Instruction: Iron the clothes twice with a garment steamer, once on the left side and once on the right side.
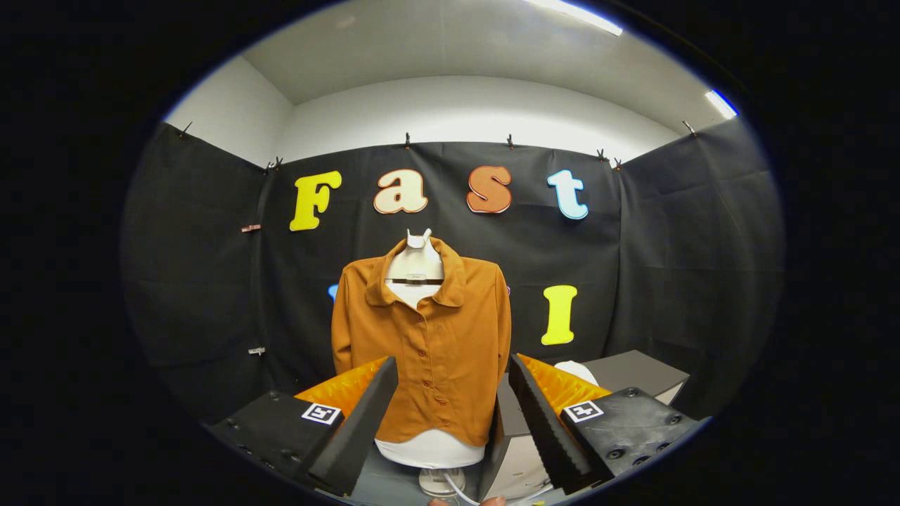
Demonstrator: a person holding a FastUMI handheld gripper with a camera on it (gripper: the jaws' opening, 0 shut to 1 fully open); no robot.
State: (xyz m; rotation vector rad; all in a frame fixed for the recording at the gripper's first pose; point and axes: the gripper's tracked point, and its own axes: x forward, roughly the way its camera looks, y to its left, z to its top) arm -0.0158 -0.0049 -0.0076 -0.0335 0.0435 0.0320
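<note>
The tool [453, 383] hangs with its fingers spread apart and empty, squared up to the shirt [429, 344] buttoned on a bust [415, 263] beyond them, probably so both sides hang flat for steaming.

So there's one camera, riding on the gripper [453, 414] itself and looking straight out along its two fingers [358, 429], which poke up from the bottom, spread wide with nothing between them. It sits low, about level with the hem of the shirt [429, 344], and faces the back wall of the booth head on. The shirt on its dummy [416, 263] stands beyond the fingers, dead centre in the gap, near but not touching. The fisheye is wide enough to catch both side walls, the ceiling and a grey box [636, 372] off to the right.
</note>
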